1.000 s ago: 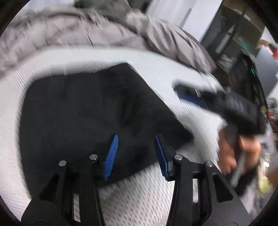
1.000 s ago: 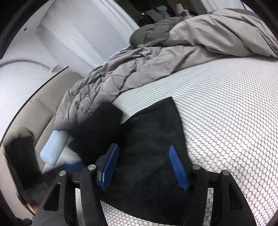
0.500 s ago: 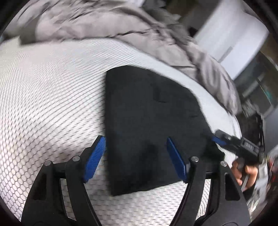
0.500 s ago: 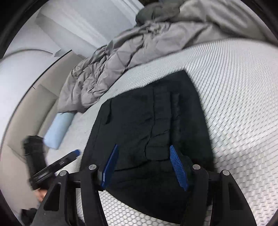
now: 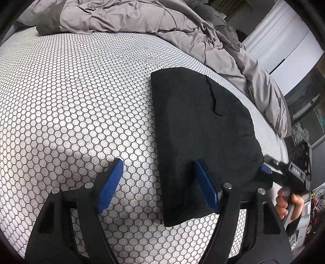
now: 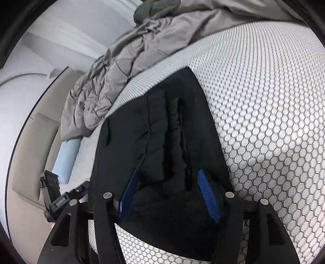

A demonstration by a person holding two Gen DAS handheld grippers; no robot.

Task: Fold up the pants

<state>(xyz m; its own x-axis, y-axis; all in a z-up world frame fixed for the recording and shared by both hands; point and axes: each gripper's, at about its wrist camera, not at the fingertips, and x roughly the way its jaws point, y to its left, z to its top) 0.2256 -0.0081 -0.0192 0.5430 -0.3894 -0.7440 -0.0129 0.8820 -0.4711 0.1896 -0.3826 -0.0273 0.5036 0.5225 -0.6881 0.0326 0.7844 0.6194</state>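
Black pants (image 5: 203, 130) lie as a compact folded bundle on the white honeycomb-pattern mattress (image 5: 81, 101), near the side where the grey duvet (image 5: 142, 18) is heaped. Vs 1 s ago, both wrist views have cleared: then the pics were blurred and the cloth spread wider under the left gripper; now it's a tidy narrow wedge w/ a straight left edge and a squared near corner.

Left gripper (image 5: 158, 188) hangs low over the near end of the bundle, fingers wide apart, nothing between them. One blue pad is over bare mattress, the other over the cloth; whether that pad touches the cloth I can't tell. Half a sec ago it stood much the same, so it has about stopped moving.

Right gripper (image 6: 168, 195) also has its fingers spread and empty, poised over the thick layered end where seams and stacked edges show. In the left wrist view the right gripper (image 5: 284, 172) sits just past the bundle's right edge w/ the person's hand (image 5: 288, 203) on its handle. A sec ago it was higher and further off to the side; it has come in beside the cloth.

Light blue pillow (image 6: 67, 154) lies off the mattress edge, well apart from the work.

Judgement: the fold looks basically done, or at most one last fold/pat-down remains. Both tools released suggests the cloth was just let go. Risk: the thick end may spring open, since the layers look loosely stacked there.
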